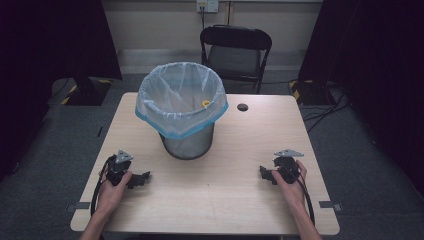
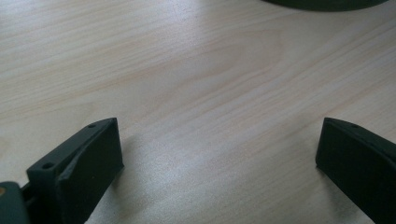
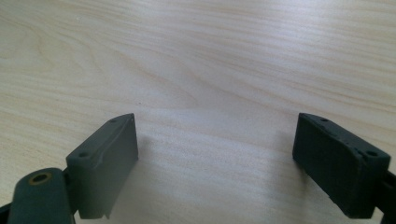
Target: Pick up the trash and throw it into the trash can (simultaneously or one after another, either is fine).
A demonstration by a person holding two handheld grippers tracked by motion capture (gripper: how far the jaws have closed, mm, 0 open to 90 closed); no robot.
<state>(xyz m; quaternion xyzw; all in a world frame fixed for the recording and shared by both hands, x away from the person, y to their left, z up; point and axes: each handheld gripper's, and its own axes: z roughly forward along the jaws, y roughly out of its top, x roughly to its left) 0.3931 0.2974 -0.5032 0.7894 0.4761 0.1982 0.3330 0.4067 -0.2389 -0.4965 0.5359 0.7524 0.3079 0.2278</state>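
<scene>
A metal mesh waste bin [image 1: 186, 142] lined with a pale blue-rimmed plastic bag [image 1: 181, 97] stands on the wooden table [image 1: 225, 200], left of centre. Something small and yellow [image 1: 205, 103] lies inside it. My left gripper [image 1: 141, 179] rests on the table at the near left, held by a hand, pointing right; its jaws stand wide apart over bare wood in the left gripper view [image 2: 219, 154]. My right gripper [image 1: 264, 174] rests at the near right, pointing left, jaws also wide apart [image 3: 217, 149] with nothing between them.
A dark cable hole [image 1: 242, 107] sits in the table behind the bin. A black folding chair [image 1: 235, 52] stands beyond the far edge. Dark curtains hang on both sides, and cables lie on the grey floor at the right [image 1: 325, 107].
</scene>
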